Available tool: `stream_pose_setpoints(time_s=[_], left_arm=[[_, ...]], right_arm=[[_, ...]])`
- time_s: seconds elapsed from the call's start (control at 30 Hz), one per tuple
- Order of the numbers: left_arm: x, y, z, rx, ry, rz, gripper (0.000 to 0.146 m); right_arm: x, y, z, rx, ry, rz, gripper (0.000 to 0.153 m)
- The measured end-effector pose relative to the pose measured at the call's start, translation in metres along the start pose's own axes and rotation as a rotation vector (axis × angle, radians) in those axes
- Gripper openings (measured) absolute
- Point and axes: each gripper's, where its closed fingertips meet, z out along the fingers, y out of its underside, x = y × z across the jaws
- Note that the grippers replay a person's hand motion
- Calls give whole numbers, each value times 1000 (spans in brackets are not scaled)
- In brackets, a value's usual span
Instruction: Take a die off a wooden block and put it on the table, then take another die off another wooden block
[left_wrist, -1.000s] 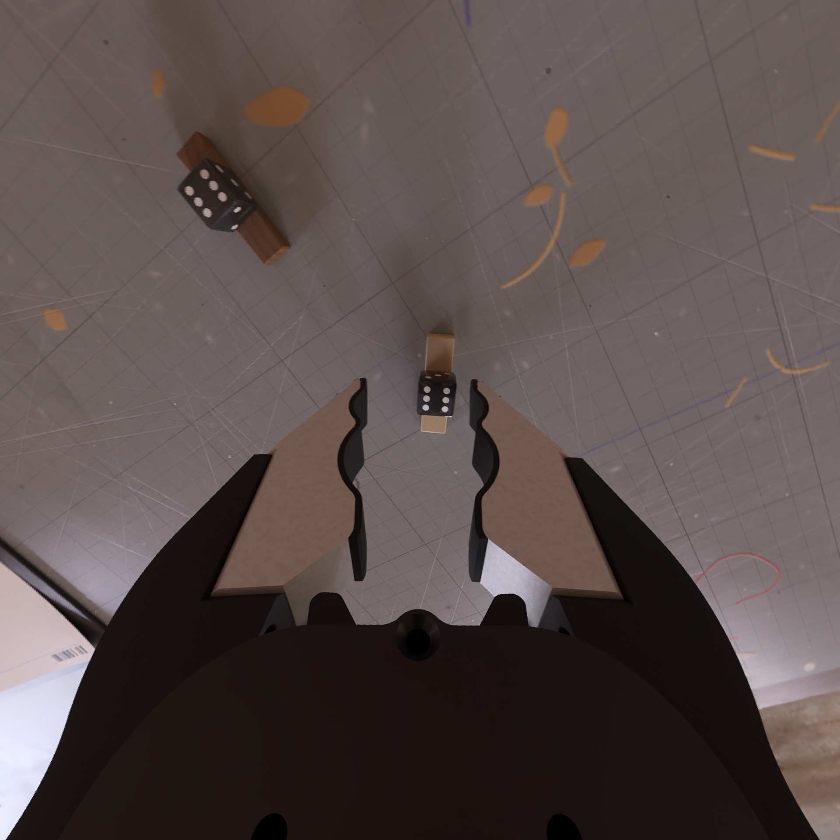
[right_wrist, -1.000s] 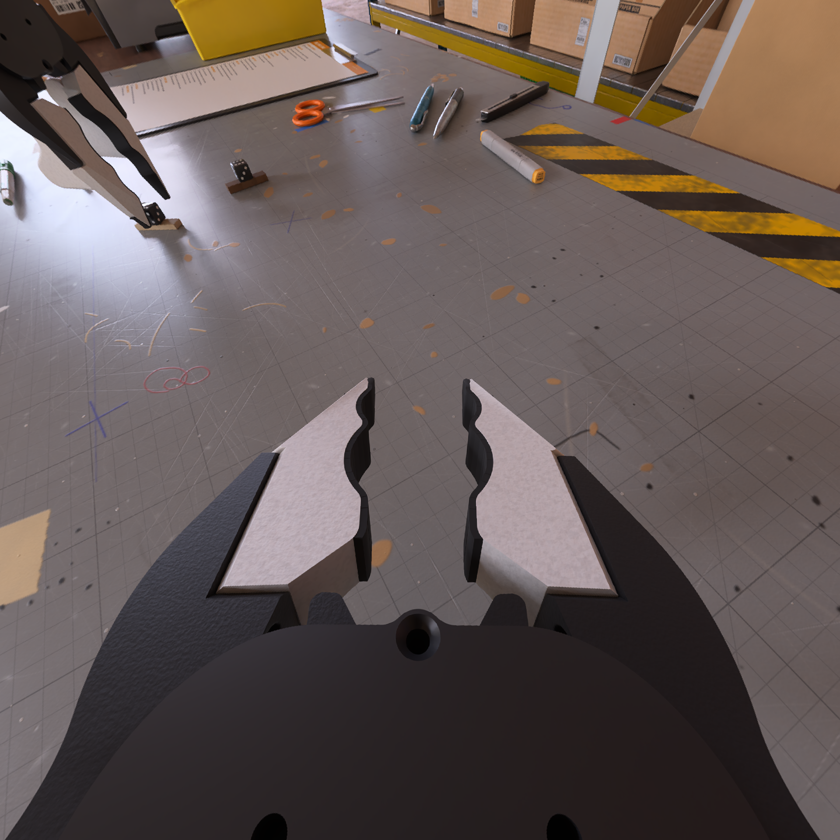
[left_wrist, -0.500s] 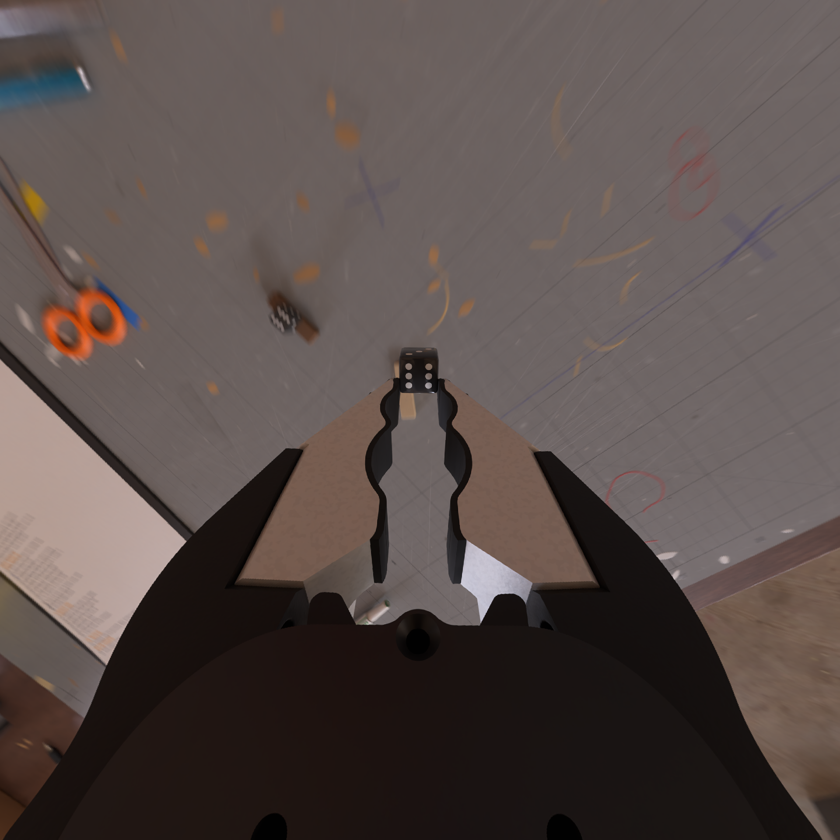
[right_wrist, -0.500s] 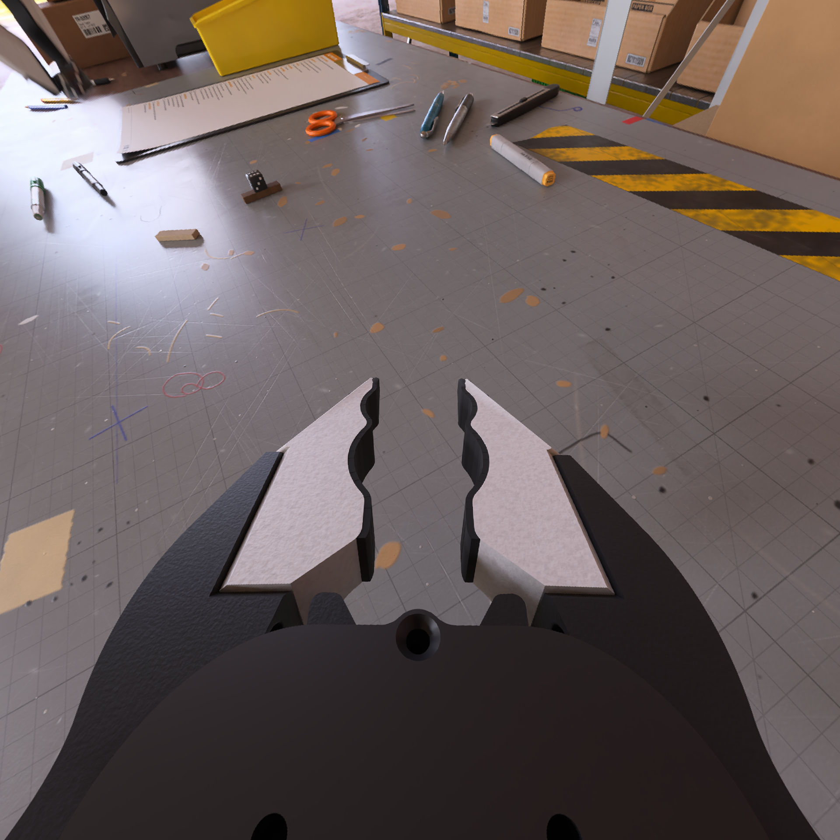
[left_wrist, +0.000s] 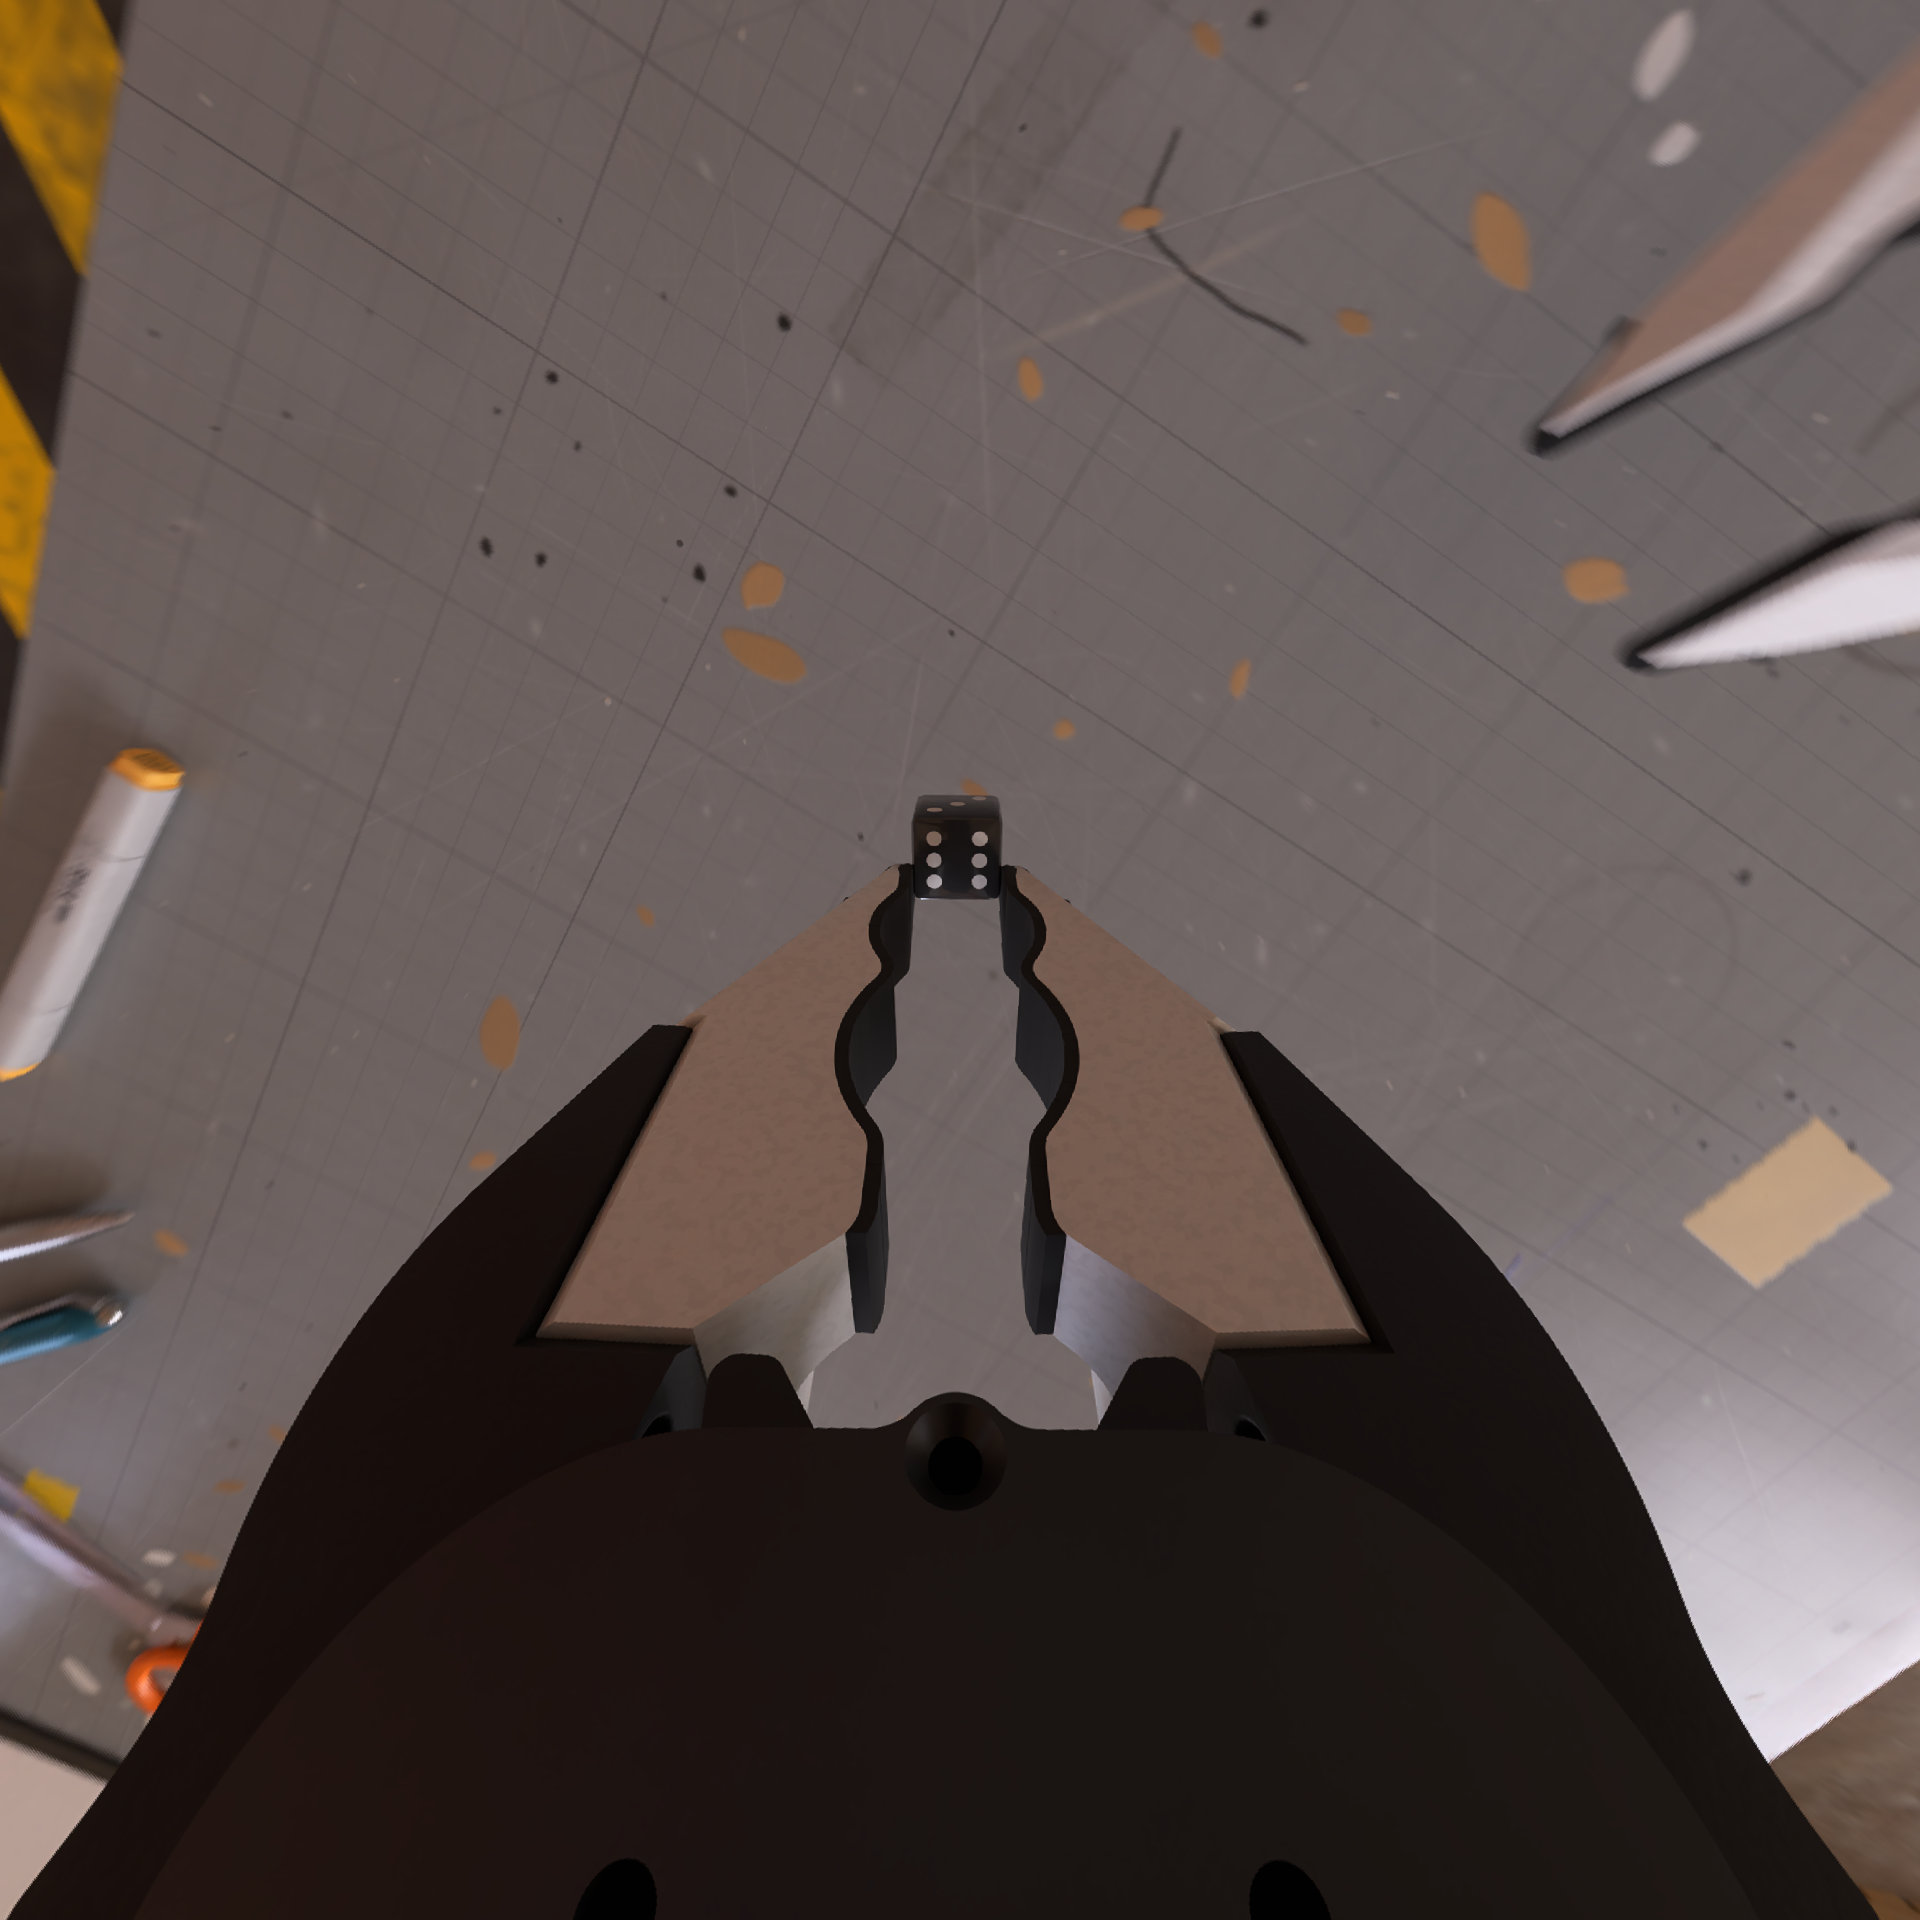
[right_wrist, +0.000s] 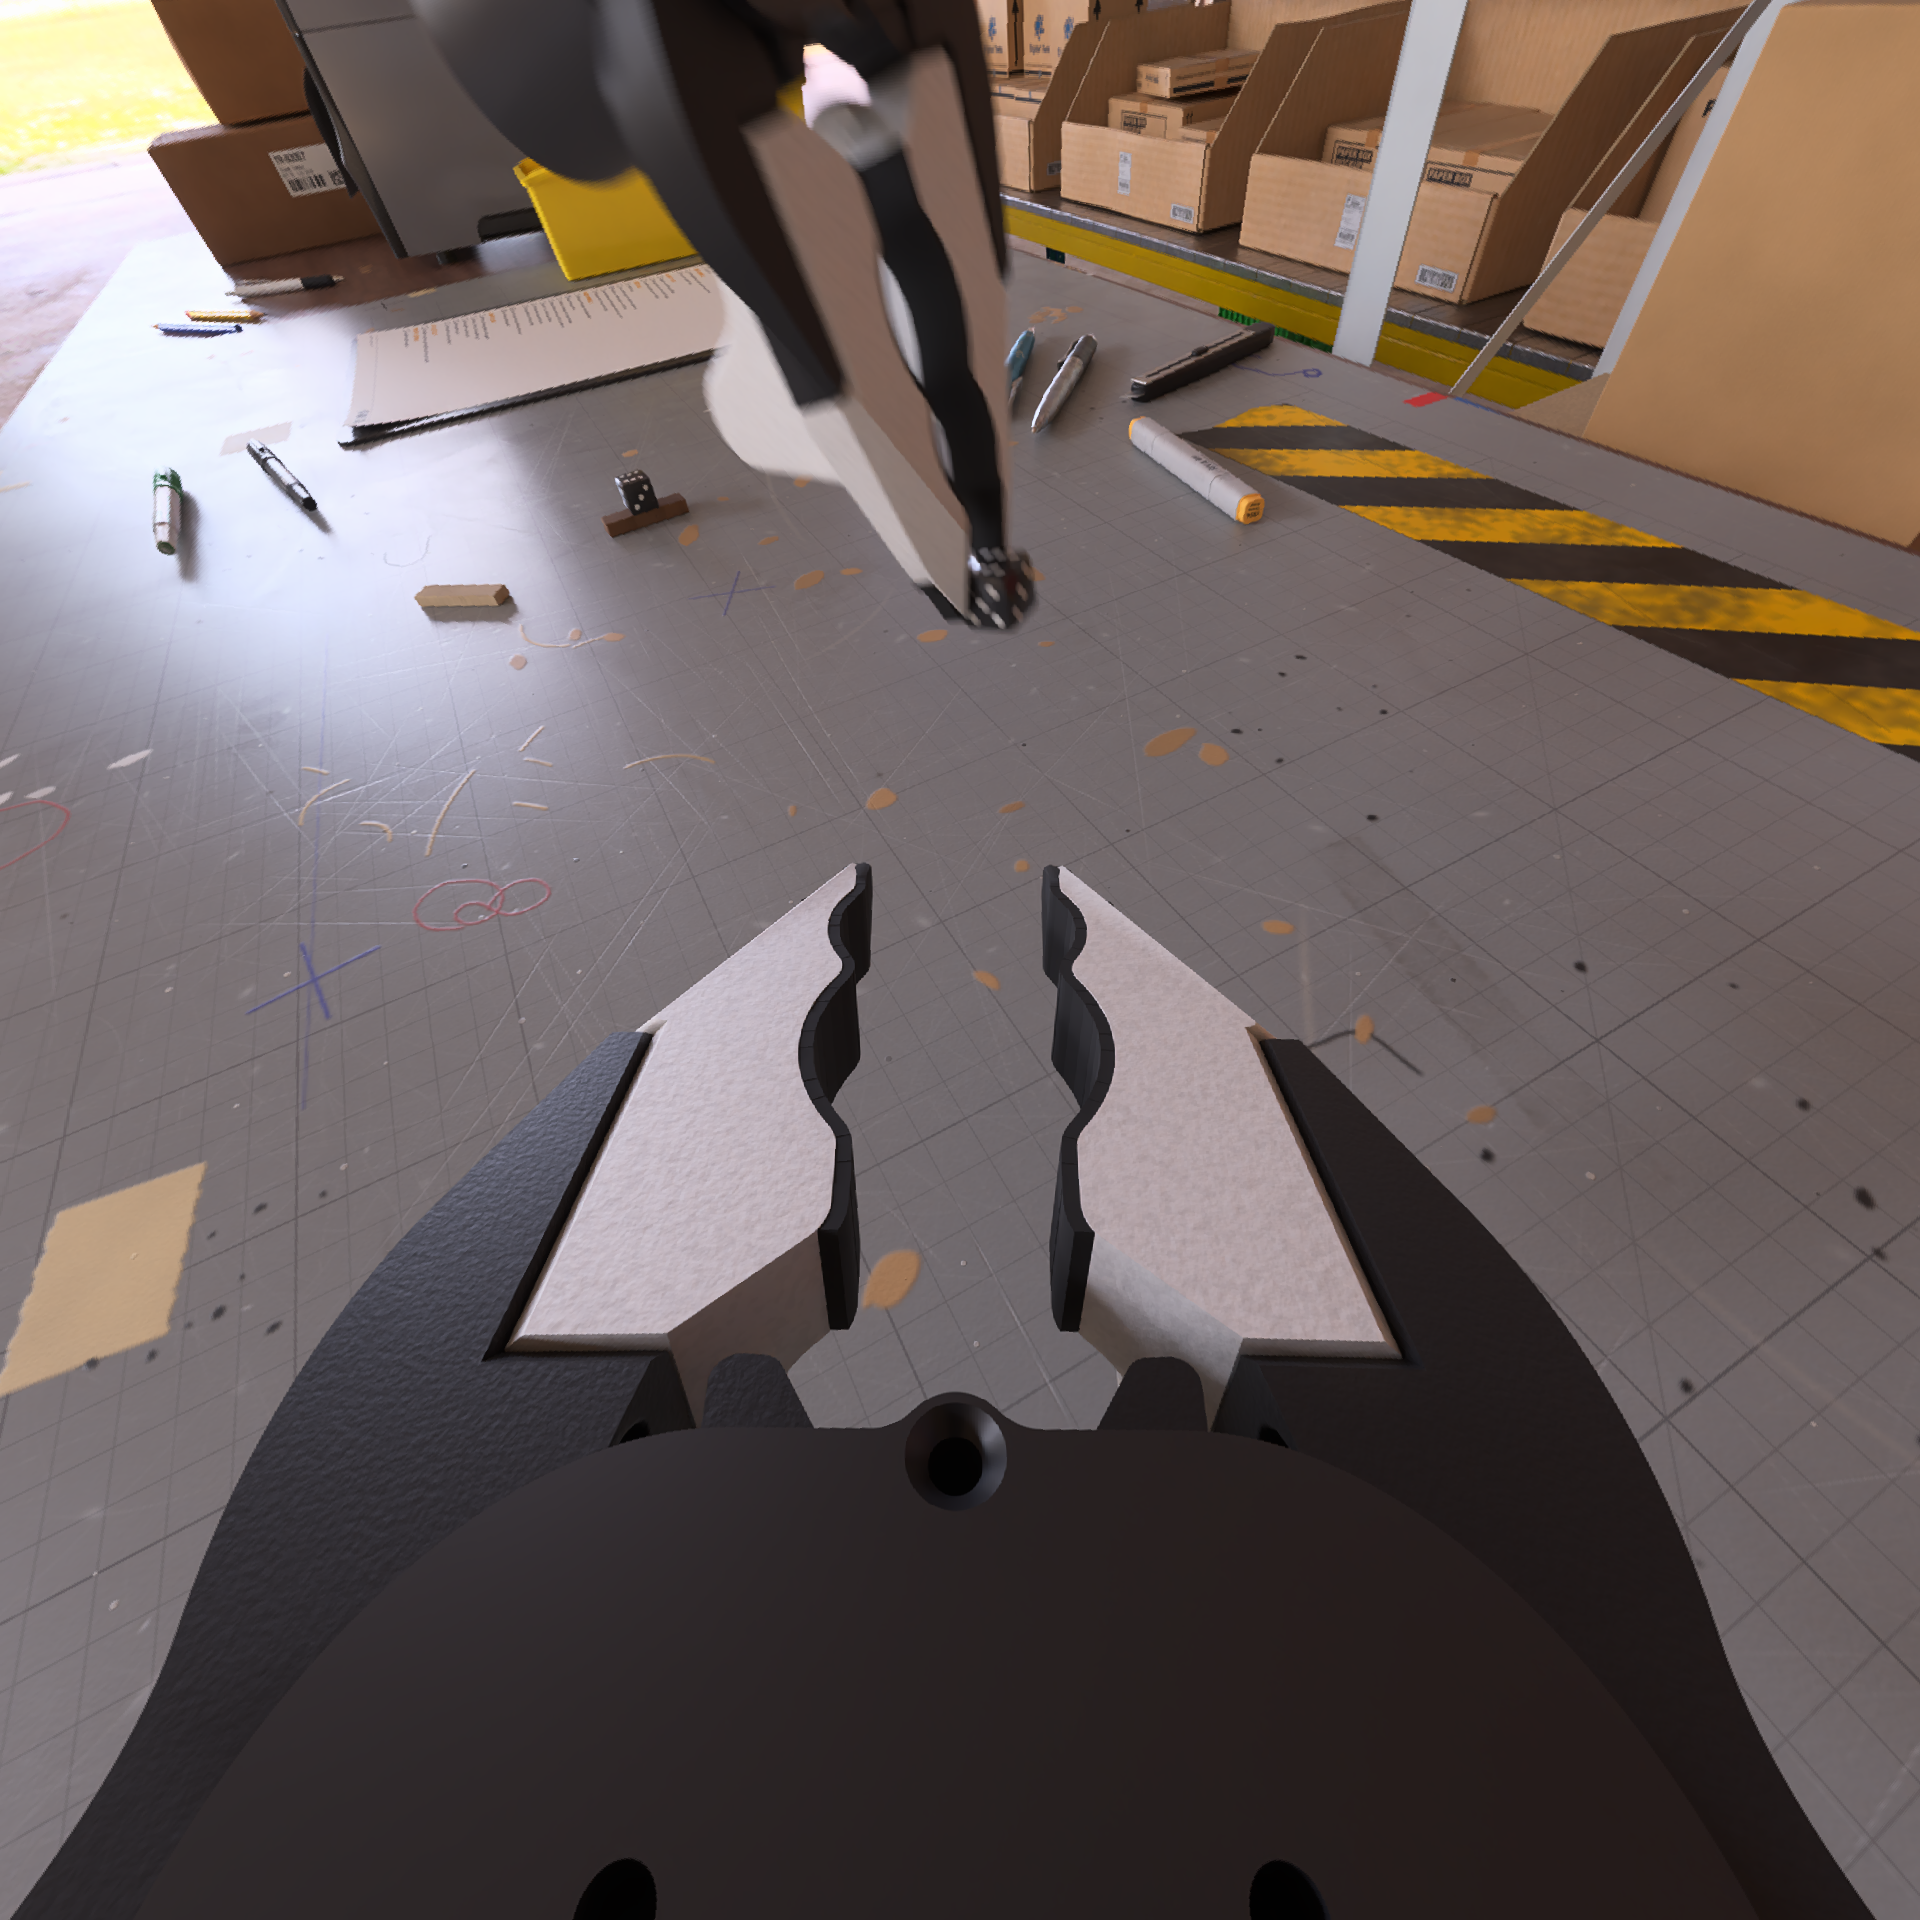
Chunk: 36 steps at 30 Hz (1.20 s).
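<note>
My left gripper (left_wrist: 956, 883) is shut on a black die (left_wrist: 956, 847) with white pips, pinched at the fingertips and held above the grey cutting mat. In the right wrist view the left gripper (right_wrist: 977, 592) hangs over the mat's middle with the die (right_wrist: 1000, 592) at its tip. A light wooden block (right_wrist: 463, 597) lies bare at the far left. A second black die (right_wrist: 635, 488) sits on a dark wooden block (right_wrist: 646, 513) behind it. My right gripper (right_wrist: 956, 894) is open and empty, low over the near mat; its fingertips (left_wrist: 1704, 364) show at the left wrist view's upper right.
A white marker (right_wrist: 1195, 468) lies near the yellow-black hazard stripe (right_wrist: 1558, 561) at right. Pens (right_wrist: 1060, 379), a clipboard with paper (right_wrist: 540, 348) and a yellow bin (right_wrist: 603, 223) are at the back. Small pens (right_wrist: 166, 509) lie far left. Cardboard boxes (right_wrist: 1351, 177) line the back right.
My left gripper closed on the die, lifted it off the light block and carried it right toward the mat's middle. The right gripper has barely moved.
</note>
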Motion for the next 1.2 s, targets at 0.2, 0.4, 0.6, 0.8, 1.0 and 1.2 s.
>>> stream_pose_setpoints(time_s=[0.2, 0.4, 0.6, 0.8, 1.0, 1.2], left_arm=[[-18, -6, 51, -69, 51, -73, 16], [-24, -4, 68, -79, 64, -100, 16], [-26, -8, 71, -42, 60, -121, 16], [-22, -8, 22, 164, -16, -201, 65], [6, 65, -101, 515, -346, -489, 63], [68, 181, -140, 724, -460, -688, 67]], right_arm=[[1, 1, 0, -6, 3, -4, 32], [0, 3, 2, -23, 2, -13, 32], [-1, 5, 3, -34, -1, -16, 32], [-2, 6, 2, -27, -16, -2, 32], [-5, 8, 4, -43, -31, -5, 33], [-5, 13, 6, -64, -33, 0, 35]])
